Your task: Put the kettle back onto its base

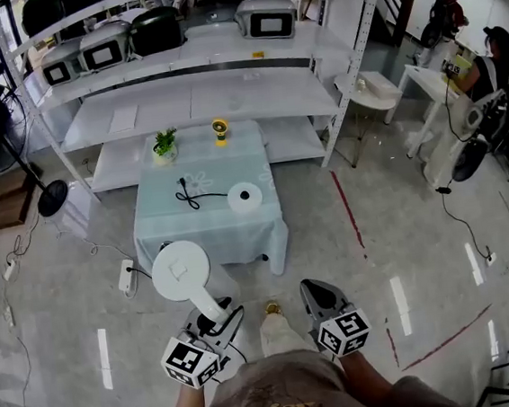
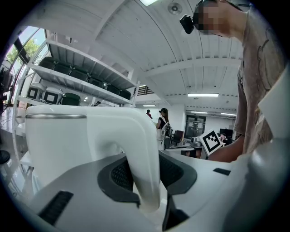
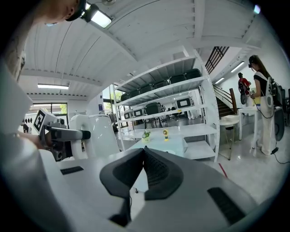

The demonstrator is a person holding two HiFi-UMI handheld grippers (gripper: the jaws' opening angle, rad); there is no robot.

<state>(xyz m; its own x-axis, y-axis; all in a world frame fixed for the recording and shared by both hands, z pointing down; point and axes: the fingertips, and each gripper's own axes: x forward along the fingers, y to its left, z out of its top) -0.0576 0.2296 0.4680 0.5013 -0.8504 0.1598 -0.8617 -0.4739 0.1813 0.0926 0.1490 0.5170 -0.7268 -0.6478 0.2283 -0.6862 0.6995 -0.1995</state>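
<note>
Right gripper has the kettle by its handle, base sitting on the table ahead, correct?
Not quite: the left gripper has the kettle by its handle, as the left gripper view shows. The base does sit on the table ahead.

In the head view the kettle (image 1: 181, 269) partly hides the tips of the left tool (image 1: 221, 319), the small yellow object (image 1: 220, 129) at the far edge of the worktop (image 1: 166, 225) is too small to identify, and the bottom edge crops the person's shirt (image 1: 266, 396).
</note>
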